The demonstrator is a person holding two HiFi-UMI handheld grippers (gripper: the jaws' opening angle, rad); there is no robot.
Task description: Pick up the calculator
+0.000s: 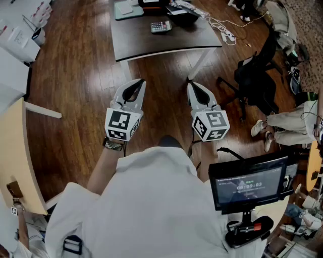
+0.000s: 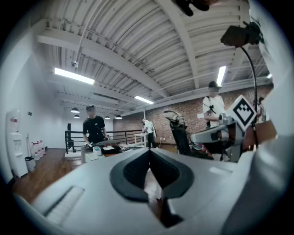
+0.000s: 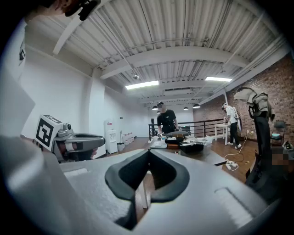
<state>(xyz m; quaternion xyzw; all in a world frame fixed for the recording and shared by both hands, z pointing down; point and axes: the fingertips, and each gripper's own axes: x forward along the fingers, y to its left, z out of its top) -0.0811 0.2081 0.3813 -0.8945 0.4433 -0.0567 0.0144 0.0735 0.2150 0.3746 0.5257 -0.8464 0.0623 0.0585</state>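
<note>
The calculator [image 1: 160, 26] lies flat on the dark table [image 1: 151, 43] at the top of the head view, its keys facing up. Both grippers hang over the wooden floor, well short of the table's near edge. My left gripper [image 1: 137, 83] points toward the table with its jaws shut and nothing between them. My right gripper [image 1: 191, 84] is level with it to the right, also shut and empty. In the left gripper view the black pads [image 2: 138, 172] meet in a line, as the pads [image 3: 138, 176] do in the right gripper view.
A pale green pad [image 1: 128, 9] and a black case [image 1: 181, 15] share the table. White cables and a power strip [image 1: 227, 35] trail off its right corner. A black office chair [image 1: 255, 80] and a seated person's legs [image 1: 280, 128] are at right. A person [image 3: 166, 120] stands behind the table.
</note>
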